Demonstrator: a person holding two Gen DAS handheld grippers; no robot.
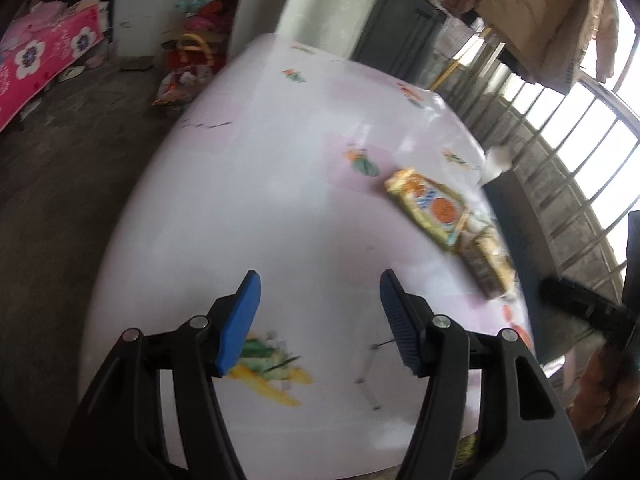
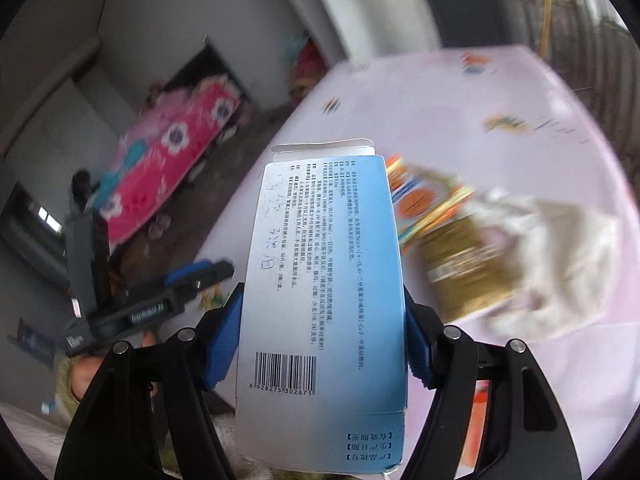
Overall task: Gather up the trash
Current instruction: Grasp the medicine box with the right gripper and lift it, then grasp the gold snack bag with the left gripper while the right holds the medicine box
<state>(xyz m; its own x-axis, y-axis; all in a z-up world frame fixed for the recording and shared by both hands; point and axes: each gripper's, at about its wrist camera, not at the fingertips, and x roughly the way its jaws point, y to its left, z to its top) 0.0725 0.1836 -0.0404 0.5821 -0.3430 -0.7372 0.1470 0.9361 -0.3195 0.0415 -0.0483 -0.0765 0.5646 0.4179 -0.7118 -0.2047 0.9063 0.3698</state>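
My right gripper (image 2: 322, 332) is shut on a blue and white medicine box (image 2: 320, 280) and holds it above the table's near edge. My left gripper (image 1: 320, 312) is open and empty over the pink tablecloth (image 1: 280, 200). It also shows in the right wrist view (image 2: 192, 276) at the left. A yellow and orange snack wrapper (image 1: 430, 204) lies to the right of the left gripper, with a gold packet (image 1: 490, 268) beside it. In the right wrist view the wrapper (image 2: 424, 204), the gold packet (image 2: 464, 268) and a crumpled white tissue (image 2: 560, 240) lie beyond the box.
A white crumpled piece (image 1: 498, 160) sits at the table's far right edge. A pink flowered bed (image 1: 36, 64) stands at the left across the concrete floor. Bags and clothes (image 1: 196, 52) are piled by a pillar. Window bars (image 1: 560, 152) run along the right.
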